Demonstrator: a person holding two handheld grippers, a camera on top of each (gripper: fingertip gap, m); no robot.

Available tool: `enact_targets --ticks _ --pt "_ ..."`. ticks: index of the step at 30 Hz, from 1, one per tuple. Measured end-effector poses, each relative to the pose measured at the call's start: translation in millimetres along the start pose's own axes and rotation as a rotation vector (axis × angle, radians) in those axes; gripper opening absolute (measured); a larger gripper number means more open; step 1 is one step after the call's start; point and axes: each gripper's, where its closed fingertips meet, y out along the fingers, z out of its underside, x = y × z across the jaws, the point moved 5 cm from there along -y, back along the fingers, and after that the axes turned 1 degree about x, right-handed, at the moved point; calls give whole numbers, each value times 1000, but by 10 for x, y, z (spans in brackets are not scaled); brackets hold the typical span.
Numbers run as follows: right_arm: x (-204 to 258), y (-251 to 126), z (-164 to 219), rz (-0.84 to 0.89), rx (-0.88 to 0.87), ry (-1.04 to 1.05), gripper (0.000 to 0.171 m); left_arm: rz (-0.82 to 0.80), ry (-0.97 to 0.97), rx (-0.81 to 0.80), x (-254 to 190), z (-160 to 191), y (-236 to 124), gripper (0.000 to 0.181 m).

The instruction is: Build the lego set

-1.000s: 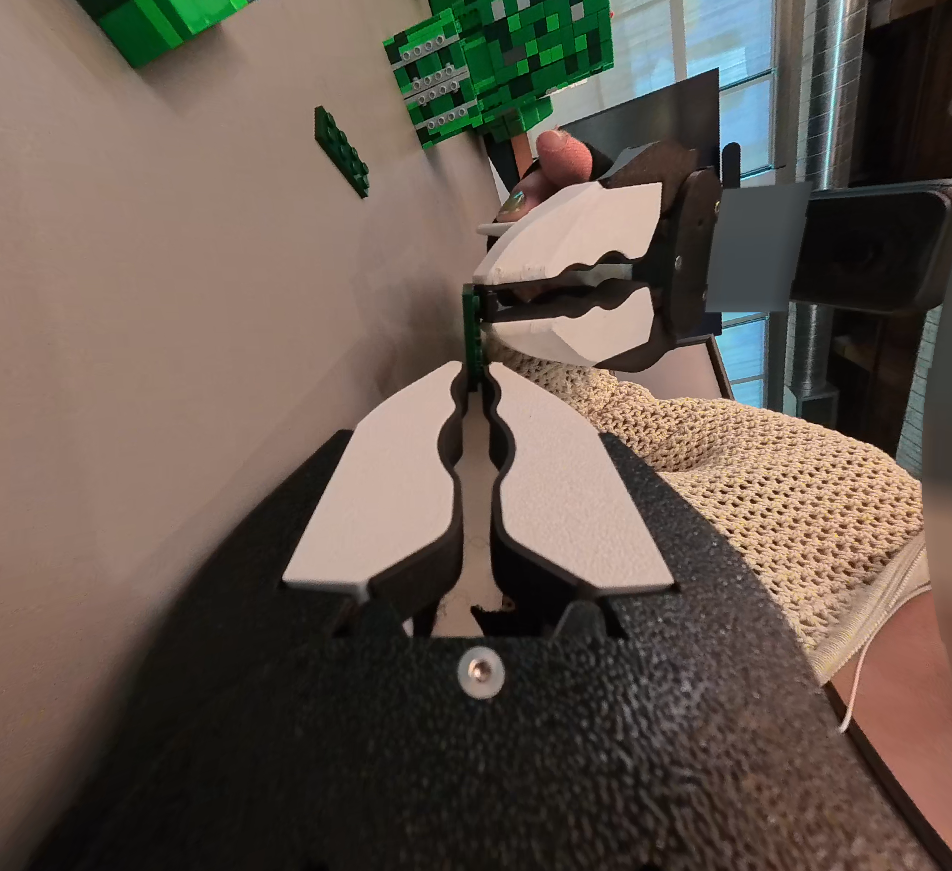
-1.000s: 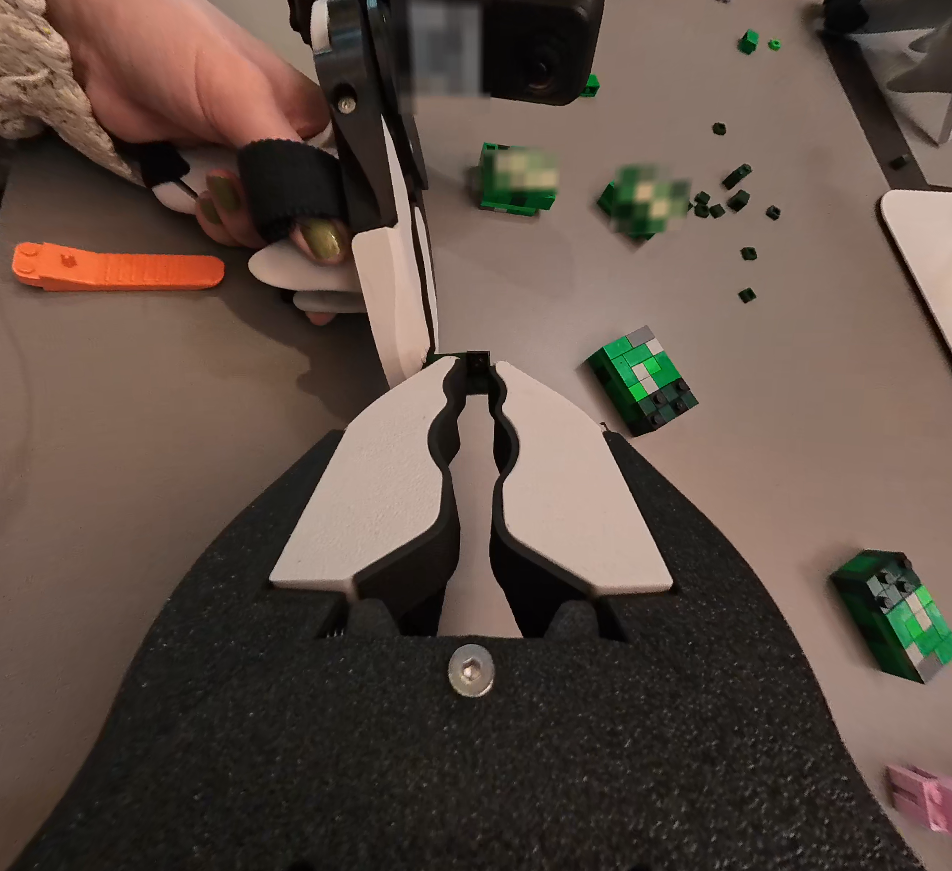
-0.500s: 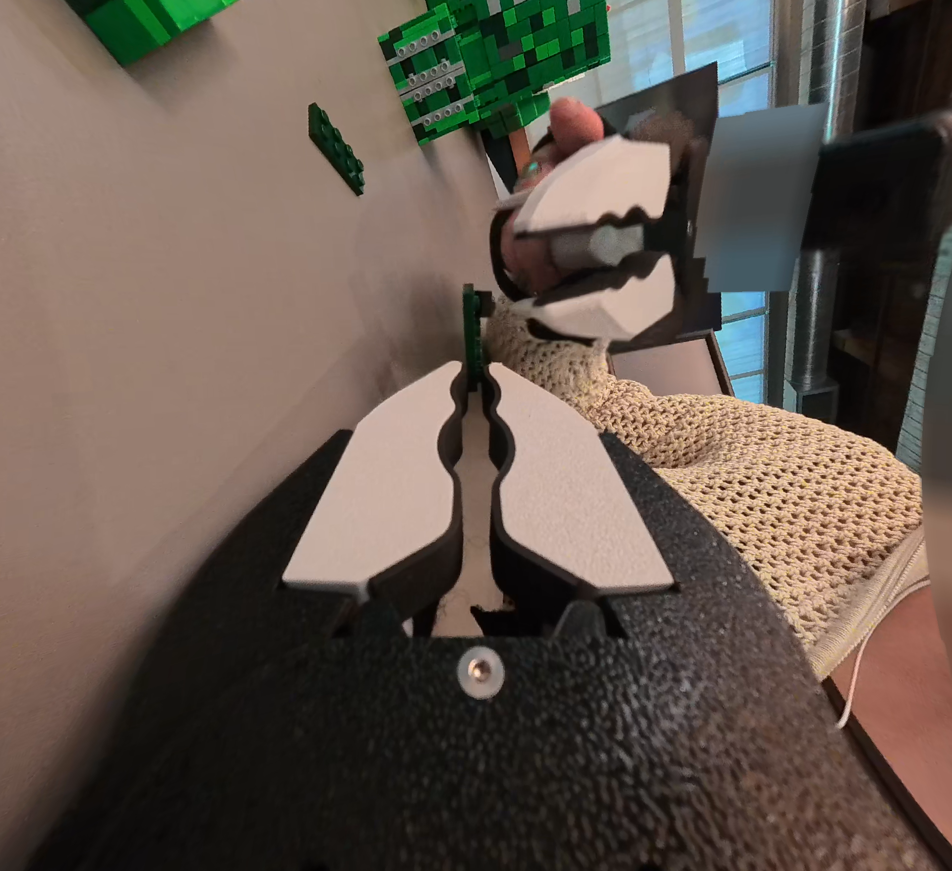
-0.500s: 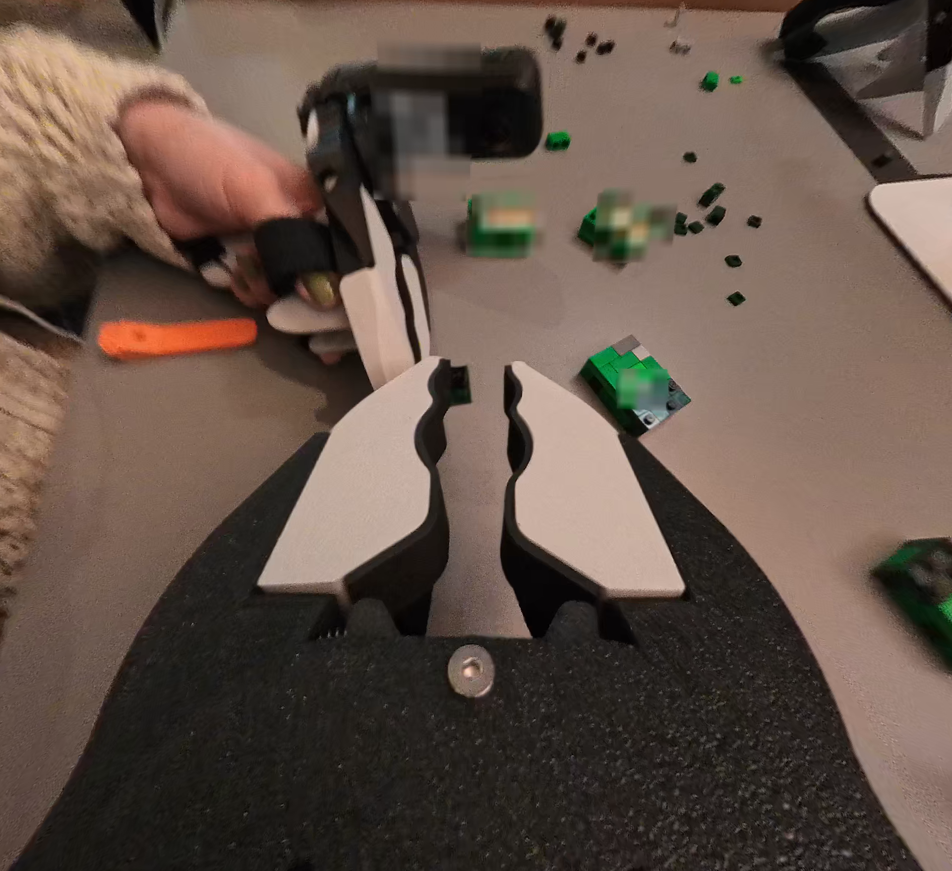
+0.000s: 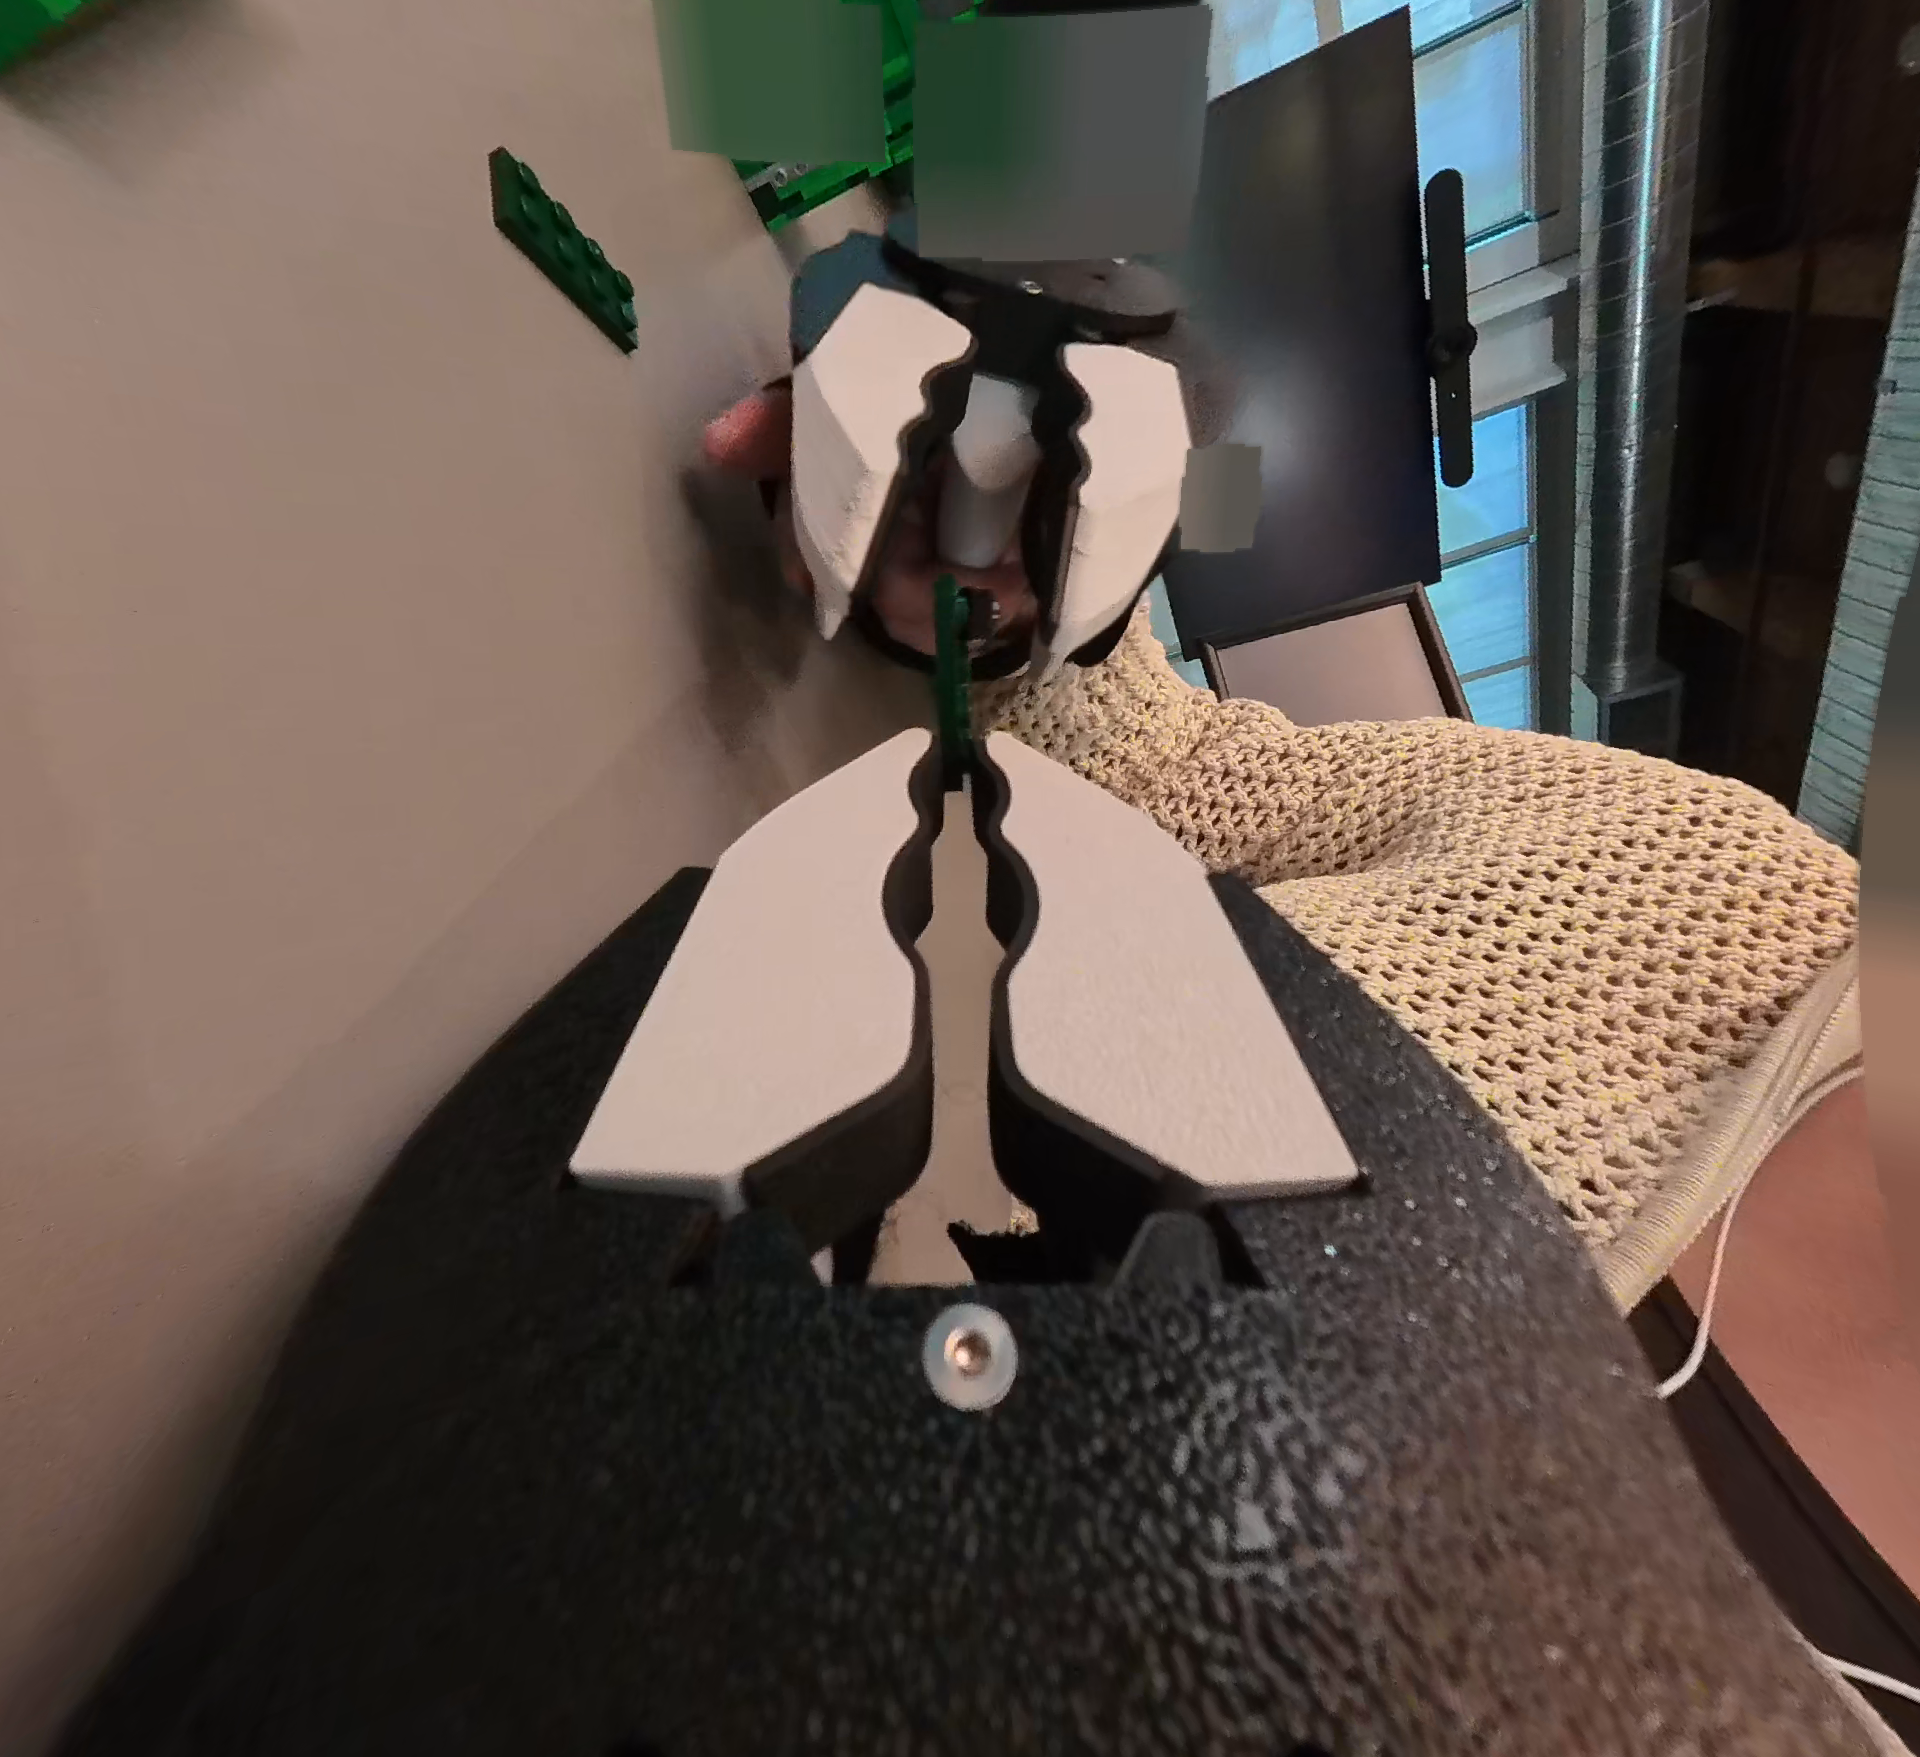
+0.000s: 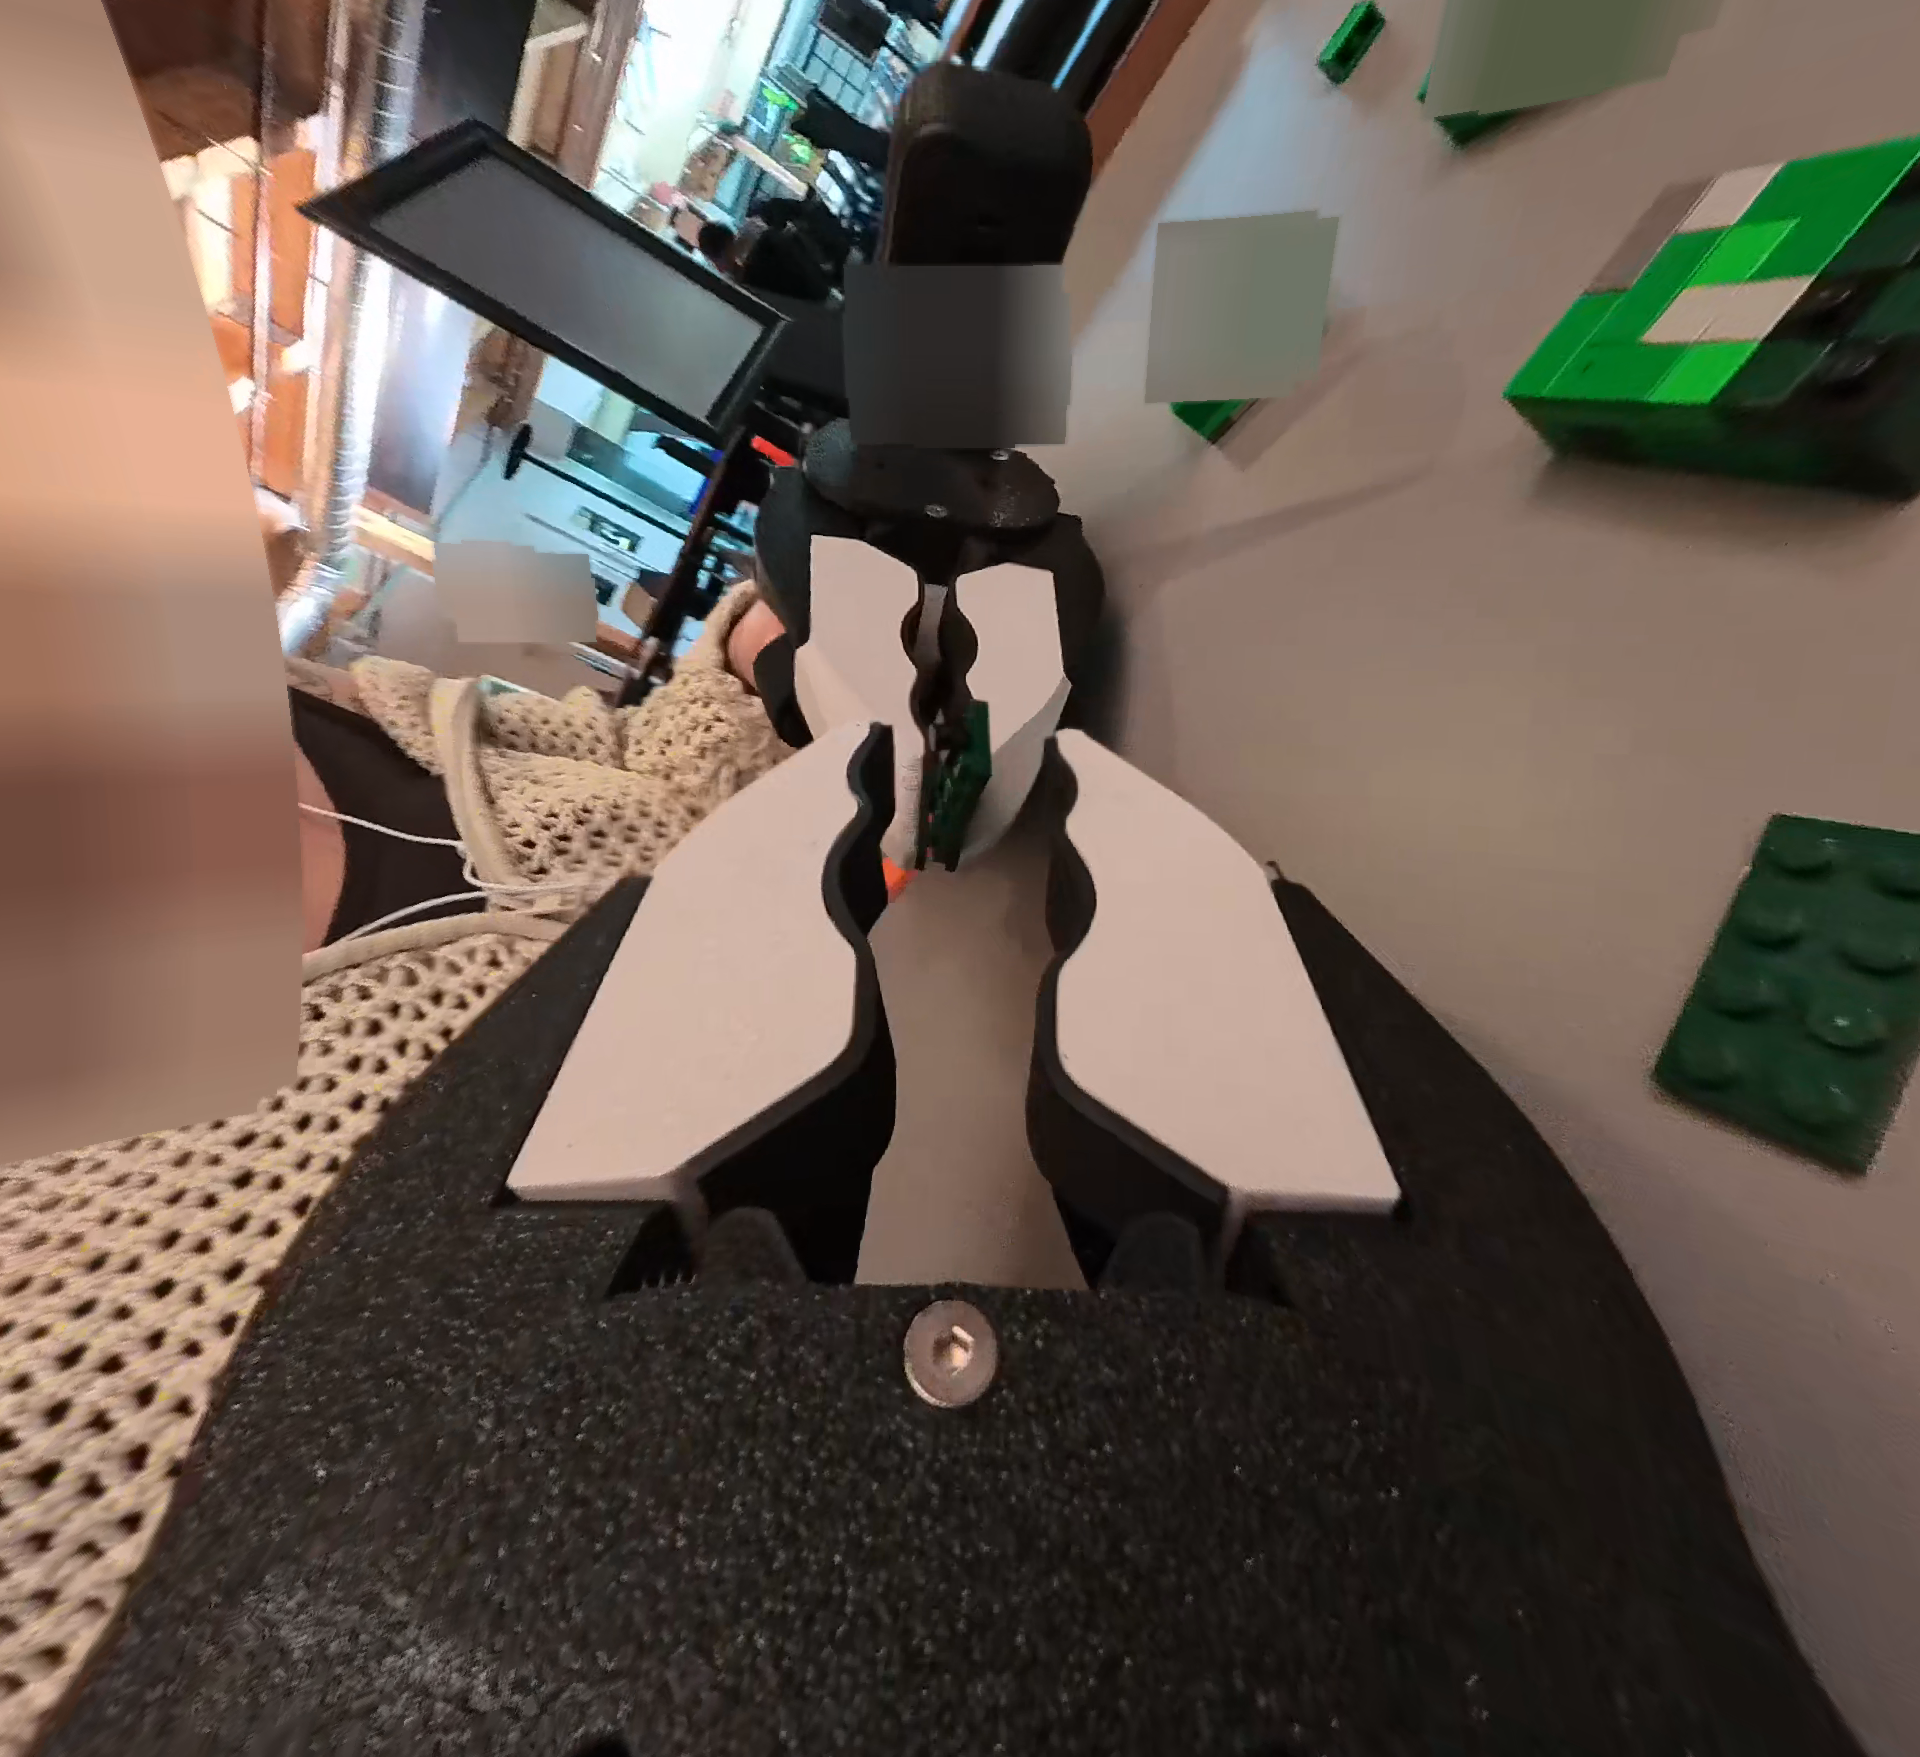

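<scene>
Left white two-finger gripper [image 5: 958, 746] squeezing thin dark green lego plate [image 5: 949, 668]; right white two-finger gripper [image 6: 966, 746] facing it, fingers spread wide, holding nothing

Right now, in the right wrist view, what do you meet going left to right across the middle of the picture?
Knit sleeve → right gripper, open → left gripper, shut on a small dark green plate → grey table → dark green studded plate lying flat.
</scene>
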Motion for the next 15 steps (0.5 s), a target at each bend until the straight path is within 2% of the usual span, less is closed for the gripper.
enact_targets --ticks 4,15 --pt "16 -4 -22 -64 -30 46 20 8 5 2 -11 3 -1 4" --pt "54 24 23 -52 28 4 10 16 37 31 -44 29 12 4"
